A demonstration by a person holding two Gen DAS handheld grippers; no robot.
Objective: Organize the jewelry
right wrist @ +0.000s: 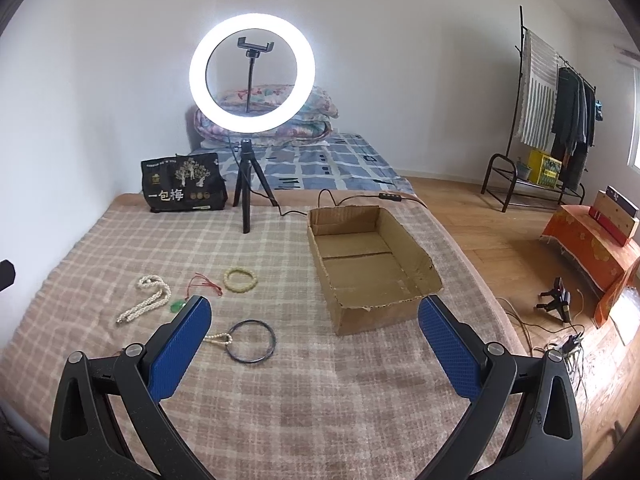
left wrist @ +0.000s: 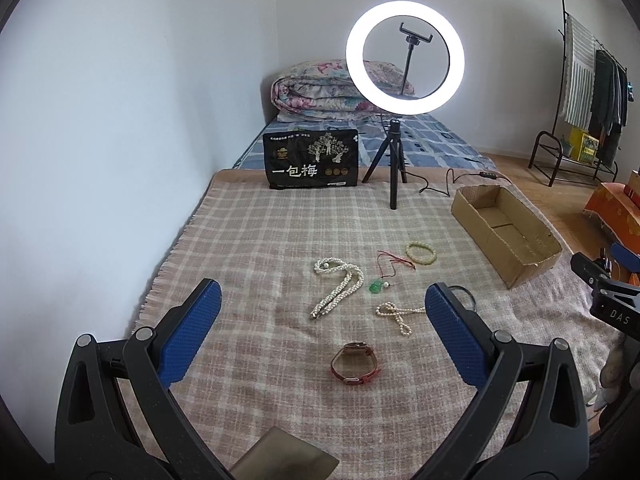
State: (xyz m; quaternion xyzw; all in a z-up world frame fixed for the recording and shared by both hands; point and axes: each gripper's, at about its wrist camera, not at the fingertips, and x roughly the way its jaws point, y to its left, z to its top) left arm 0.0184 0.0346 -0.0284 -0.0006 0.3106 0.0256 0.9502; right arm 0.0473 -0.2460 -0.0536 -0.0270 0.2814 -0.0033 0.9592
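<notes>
Jewelry lies on the plaid blanket (left wrist: pixel 260 240): a thick pearl necklace (left wrist: pixel 338 290) (right wrist: pixel 146 298), a green pendant on a red cord (left wrist: pixel 376 286) (right wrist: pixel 178 304), a yellow bead bracelet (left wrist: pixel 420 253) (right wrist: pixel 240 279), a small pearl bracelet (left wrist: pixel 394 314) (right wrist: pixel 218 338), a red-strapped watch (left wrist: pixel 355 364) and a dark bangle (right wrist: pixel 251 340). An open cardboard box (left wrist: pixel 506 232) (right wrist: pixel 372 264) stands to the right. My left gripper (left wrist: pixel 322 308) is open above the jewelry. My right gripper (right wrist: pixel 314 324) is open, between the bangle and the box.
A lit ring light on a tripod (left wrist: pixel 394 160) (right wrist: pixel 246 184) stands at the back, its cable (right wrist: pixel 340 200) trailing behind the box. A black snack bag (left wrist: pixel 310 160) (right wrist: pixel 184 184) leans beside it. The bed edge and wooden floor (right wrist: pixel 520 264) lie right.
</notes>
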